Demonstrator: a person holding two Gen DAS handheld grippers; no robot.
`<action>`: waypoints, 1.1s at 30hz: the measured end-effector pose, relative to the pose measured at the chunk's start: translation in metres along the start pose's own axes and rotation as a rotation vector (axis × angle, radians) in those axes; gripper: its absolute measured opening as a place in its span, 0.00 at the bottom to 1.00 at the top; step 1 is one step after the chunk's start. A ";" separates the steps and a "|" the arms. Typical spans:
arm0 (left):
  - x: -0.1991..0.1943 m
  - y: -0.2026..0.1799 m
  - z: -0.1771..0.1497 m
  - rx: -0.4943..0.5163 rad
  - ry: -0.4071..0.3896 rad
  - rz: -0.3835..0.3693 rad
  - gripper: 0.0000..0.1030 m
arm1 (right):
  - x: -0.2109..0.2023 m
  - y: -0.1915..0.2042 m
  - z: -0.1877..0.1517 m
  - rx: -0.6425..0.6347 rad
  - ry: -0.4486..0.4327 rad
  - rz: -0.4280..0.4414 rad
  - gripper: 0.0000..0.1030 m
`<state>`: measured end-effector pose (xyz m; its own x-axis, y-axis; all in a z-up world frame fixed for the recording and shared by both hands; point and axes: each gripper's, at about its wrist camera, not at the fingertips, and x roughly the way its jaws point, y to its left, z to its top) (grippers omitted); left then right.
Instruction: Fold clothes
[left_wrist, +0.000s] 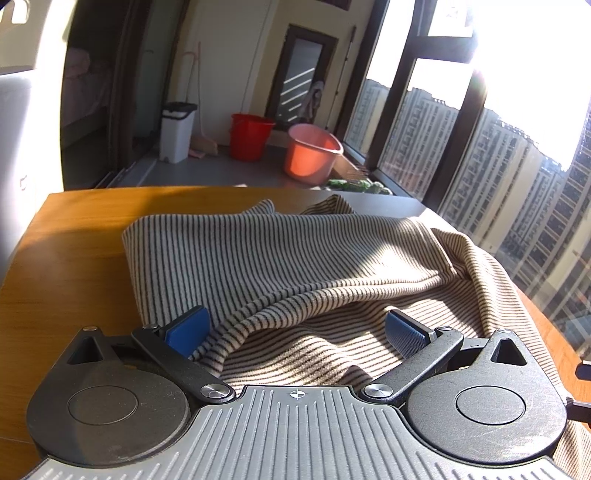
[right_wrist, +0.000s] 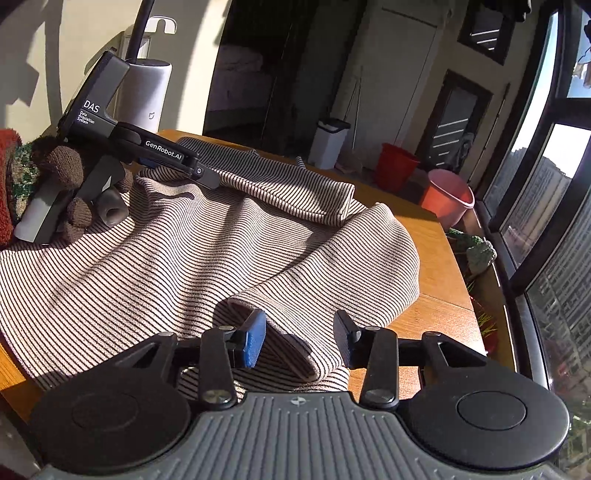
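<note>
Folding is midway: striped garment (right_wrist: 207, 236) lies on the wooden table (left_wrist: 66, 258), partly doubled over. Left gripper (left_wrist: 295, 328) and right gripper (right_wrist: 301, 341) gape at its near edge; next, pinching a fold.

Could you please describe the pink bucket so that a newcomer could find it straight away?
Look past the wooden table to the floor by the tall windows. Two buckets stand there; the pink bucket is the paler, tilted one nearer the glass, beside the upright red bucket.
</note>
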<state>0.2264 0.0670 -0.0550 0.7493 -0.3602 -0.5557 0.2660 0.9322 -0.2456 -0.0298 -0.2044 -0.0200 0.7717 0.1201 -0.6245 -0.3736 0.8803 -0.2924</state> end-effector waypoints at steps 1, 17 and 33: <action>0.000 0.000 0.000 0.000 0.000 0.000 1.00 | 0.005 0.007 0.003 -0.053 0.016 0.006 0.41; -0.004 0.006 -0.001 -0.035 -0.018 -0.028 1.00 | 0.004 -0.218 0.122 0.503 -0.145 -0.202 0.08; -0.007 0.011 -0.003 -0.060 -0.027 -0.049 1.00 | 0.027 -0.136 0.242 0.434 -0.322 0.119 0.04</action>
<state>0.2221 0.0791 -0.0565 0.7528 -0.4037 -0.5200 0.2667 0.9092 -0.3198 0.1662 -0.2097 0.1778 0.8810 0.3047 -0.3620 -0.2740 0.9523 0.1347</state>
